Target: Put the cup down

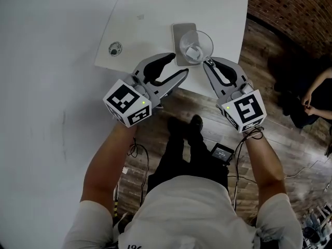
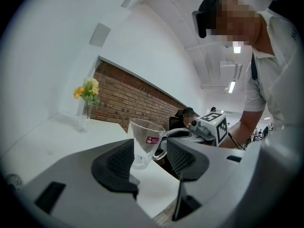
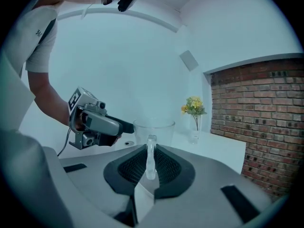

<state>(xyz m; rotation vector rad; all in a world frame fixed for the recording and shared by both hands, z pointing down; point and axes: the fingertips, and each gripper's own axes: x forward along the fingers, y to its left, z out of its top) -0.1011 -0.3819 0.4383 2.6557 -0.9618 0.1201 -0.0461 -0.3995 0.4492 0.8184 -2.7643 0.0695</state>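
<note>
Clear glass cup (image 1: pixel 196 48), upright over grey square mat (image 1: pixel 180 35) on white counter (image 1: pixel 155 14). Only in right gripper view: handle (image 3: pixel 151 164) clenched in right tool (image 3: pixel 151 148). Left tool (image 2: pixel 149 158) released, just beside cup.

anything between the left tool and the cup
Nothing but bare white table: in the left gripper view the cup shows unobstructed beyond the open left tool.
</note>
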